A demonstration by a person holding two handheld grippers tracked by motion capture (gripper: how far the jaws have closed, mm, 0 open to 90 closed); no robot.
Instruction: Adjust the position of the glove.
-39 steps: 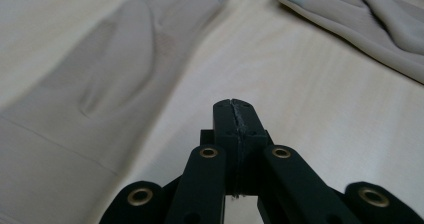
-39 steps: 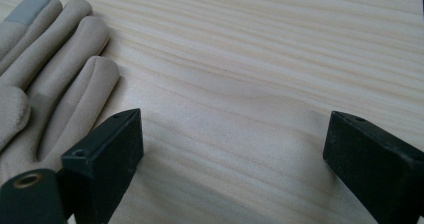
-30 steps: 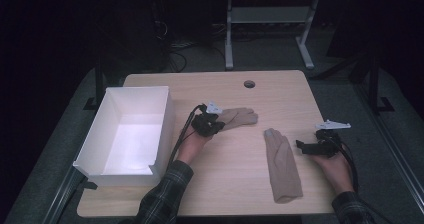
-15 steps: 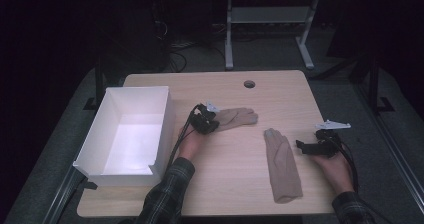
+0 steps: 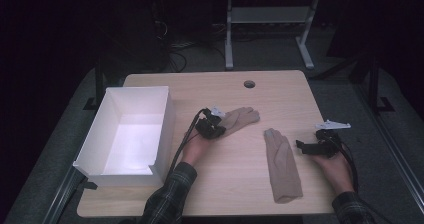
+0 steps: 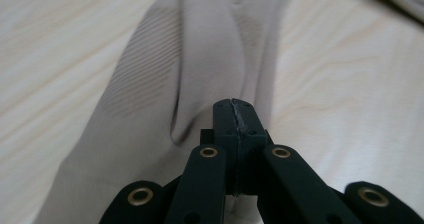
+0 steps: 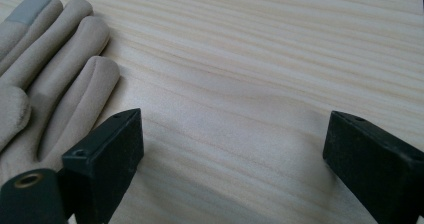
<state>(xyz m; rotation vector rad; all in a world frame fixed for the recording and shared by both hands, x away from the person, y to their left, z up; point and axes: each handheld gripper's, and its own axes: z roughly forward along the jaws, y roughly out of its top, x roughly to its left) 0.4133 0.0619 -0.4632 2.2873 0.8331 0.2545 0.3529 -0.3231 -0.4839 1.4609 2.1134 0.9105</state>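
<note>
Sitting at the left end of the desk [image 5: 240, 194], a white open-topped box [image 5: 131, 132] held nothing that I could see, its pale floor bare and its near wall close to the desk's front edge. Just right of the box the left gripper [image 5: 216, 129] had its jaws pressed together on the cuff end of a tan glove [image 5: 242, 119]; in the left gripper view the jaw tips met with no gap while the cloth of that glove [image 6: 200, 64] puckered into folds around them. This glove lay near the middle of the desk, its fingers pointing toward the far right. A second tan glove [image 5: 282, 167] lay flat to the right of it, apart from the first, fingers toward the far edge and cuff near the front edge. The right gripper [image 5: 306, 147] rested just beside that glove's right side with its jaws spread wide; in the right gripper view only bare wood lay between them, and the glove's fingers [image 7: 60, 59] sat at the left, one fingertip grey. Open wood stretched along the far side around a small round hole [image 5: 249, 84], and a narrower strip ran behind the right hand [image 5: 335, 166] to the desk's right edge.
</note>
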